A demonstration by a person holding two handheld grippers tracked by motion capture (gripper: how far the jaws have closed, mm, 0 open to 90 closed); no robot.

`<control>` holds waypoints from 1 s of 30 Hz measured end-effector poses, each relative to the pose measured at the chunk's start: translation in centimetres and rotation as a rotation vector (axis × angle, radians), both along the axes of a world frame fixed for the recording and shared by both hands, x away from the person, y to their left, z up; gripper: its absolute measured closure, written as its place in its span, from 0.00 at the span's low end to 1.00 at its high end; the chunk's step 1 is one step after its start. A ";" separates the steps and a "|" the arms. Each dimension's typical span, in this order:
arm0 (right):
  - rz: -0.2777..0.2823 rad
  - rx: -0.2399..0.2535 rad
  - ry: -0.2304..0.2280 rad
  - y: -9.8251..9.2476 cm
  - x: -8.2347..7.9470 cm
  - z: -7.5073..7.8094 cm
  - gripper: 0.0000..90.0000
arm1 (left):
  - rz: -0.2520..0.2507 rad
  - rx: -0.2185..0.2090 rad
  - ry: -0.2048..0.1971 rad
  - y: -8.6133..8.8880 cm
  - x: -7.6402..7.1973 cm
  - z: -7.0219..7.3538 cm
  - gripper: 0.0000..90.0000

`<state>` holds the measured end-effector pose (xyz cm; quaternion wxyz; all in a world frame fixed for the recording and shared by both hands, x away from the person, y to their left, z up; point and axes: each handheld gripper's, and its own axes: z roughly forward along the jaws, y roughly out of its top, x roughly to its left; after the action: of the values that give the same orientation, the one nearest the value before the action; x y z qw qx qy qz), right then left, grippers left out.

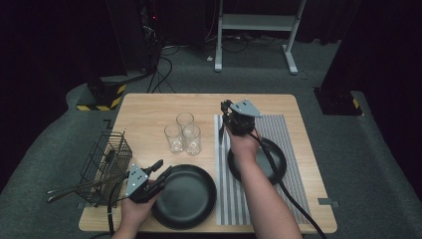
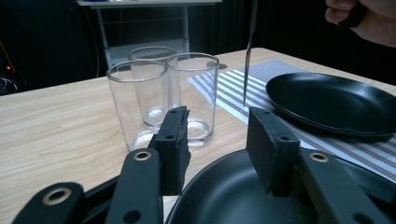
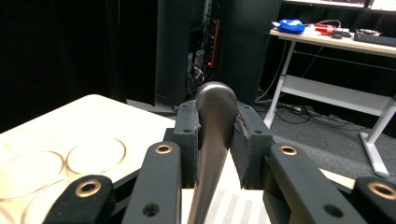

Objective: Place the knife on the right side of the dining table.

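Right gripper pinched a metal utensil's handle (blade or spoon, unclear) above the striped mat. Left gripper, jaws spread and holding nothing, sat over the near black plate's rim.

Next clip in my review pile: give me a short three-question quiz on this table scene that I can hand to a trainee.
1. How many drinking glasses stand together on the table?
2. True or false: the right gripper is shut on the handle of a piece of cutlery.
3. What lies on the striped mat: A a wire basket, B a black plate, C a glass?

Key
1. Three.
2. True: the jaws clamp a rounded metal handle, and the left gripper view shows a thin blade hanging below that hand.
3. B, the black plate. The wire basket sits at the table's left edge.
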<state>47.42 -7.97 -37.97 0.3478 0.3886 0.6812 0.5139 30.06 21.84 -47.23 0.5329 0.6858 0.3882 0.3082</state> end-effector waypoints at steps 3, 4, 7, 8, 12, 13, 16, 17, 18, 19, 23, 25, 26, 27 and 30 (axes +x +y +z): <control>-0.009 0.004 0.004 0.0 0.7 -0.1 0.82 | 0.000 0.000 0.006 0.0 0.1 -0.1 0.65; -0.010 0.002 0.006 0.0 0.9 -0.2 0.82 | 0.000 -0.002 0.006 0.0 0.1 -0.1 0.65; -0.020 -0.001 0.004 -0.1 1.4 -0.4 0.82 | 0.002 0.001 0.003 0.0 0.1 -0.1 0.65; -0.022 -0.001 0.004 -0.1 1.6 -0.4 0.82 | 0.001 -0.002 0.005 0.0 0.1 -0.1 0.65; -0.029 -0.007 0.002 -0.1 2.2 -0.4 0.82 | 0.002 -0.004 0.005 0.1 0.1 -0.1 0.65; -0.031 -0.008 0.004 -0.1 2.4 -0.3 0.82 | 0.001 -0.003 0.004 0.1 0.1 -0.1 0.65; -0.034 -0.015 -0.002 0.0 2.7 -0.1 0.82 | 0.000 -0.004 0.003 0.0 0.0 -0.1 0.65; -0.035 -0.018 -0.004 0.0 2.8 -0.1 0.82 | 0.000 -0.003 0.004 0.0 0.1 -0.1 0.65; -0.035 -0.021 -0.006 0.0 2.9 0.0 0.82 | 0.000 -0.003 0.003 0.0 0.1 -0.1 0.65; -0.037 -0.025 -0.009 0.0 3.0 0.0 0.82 | 0.000 -0.003 0.004 0.0 0.1 -0.1 0.65; -0.039 -0.025 -0.002 -0.1 3.4 0.0 0.82 | -0.001 -0.006 0.003 0.0 0.0 -0.1 0.65; -0.040 -0.022 0.002 -0.2 3.5 -0.1 0.82 | -0.001 -0.002 0.002 0.0 0.1 -0.1 0.65; -0.040 -0.024 0.000 -0.3 3.6 -0.1 0.82 | -0.001 -0.002 0.003 0.0 0.1 -0.2 0.65; -0.041 -0.021 0.004 -0.3 3.6 -0.1 0.82 | -0.001 -0.002 0.004 0.0 0.1 -0.2 0.65; -0.039 -0.026 0.011 -0.4 3.7 -0.3 0.82 | -0.001 0.001 0.003 0.0 0.0 -0.2 0.65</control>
<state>51.12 -8.40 -38.28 0.3592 0.4001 0.6818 0.4960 30.09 21.83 -47.43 0.5320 0.6868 0.3885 0.3072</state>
